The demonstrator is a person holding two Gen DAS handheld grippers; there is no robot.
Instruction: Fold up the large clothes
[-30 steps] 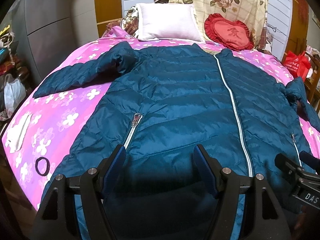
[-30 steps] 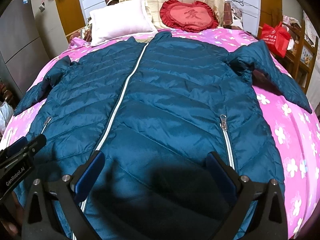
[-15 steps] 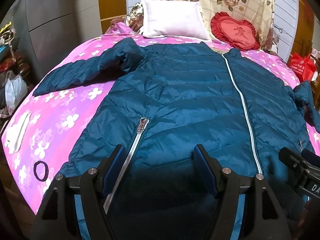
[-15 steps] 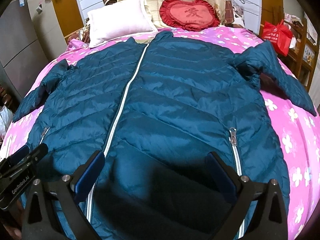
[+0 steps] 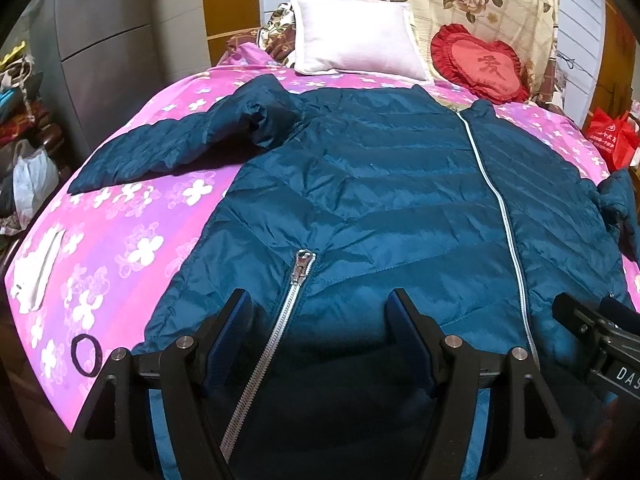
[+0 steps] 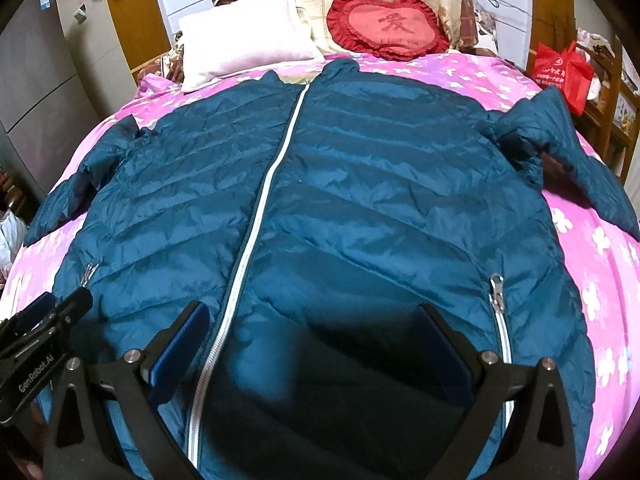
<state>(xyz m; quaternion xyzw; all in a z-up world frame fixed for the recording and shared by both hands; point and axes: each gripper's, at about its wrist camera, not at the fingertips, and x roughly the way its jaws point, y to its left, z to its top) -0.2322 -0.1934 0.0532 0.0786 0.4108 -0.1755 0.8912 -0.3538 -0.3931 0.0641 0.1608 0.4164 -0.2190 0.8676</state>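
A teal quilted puffer jacket point(image 5: 380, 200) lies face up and zipped on the pink flowered bed, collar toward the pillows; it also fills the right wrist view point(image 6: 360, 200). Its sleeves spread out to both sides point(image 5: 160, 152) point(image 6: 560, 152). My left gripper point(image 5: 320, 312) is open and empty, hovering over the hem by the left pocket zipper point(image 5: 296, 276). My right gripper point(image 6: 312, 328) is open and empty over the hem, between the white front zipper point(image 6: 256, 220) and the right pocket zipper point(image 6: 498, 296).
A pink pillow point(image 5: 356, 36) and a red heart cushion point(image 5: 484, 68) sit at the head of the bed. A black hair tie point(image 5: 85, 356) and a white item point(image 5: 36, 276) lie on the bedsheet point(image 5: 132, 240) at left. A red bag point(image 6: 564, 72) hangs at right.
Both grippers have moved forward and lower over the jacket's hem, so the pocket zippers now sit closer to the fingers. The jacket has not moved.
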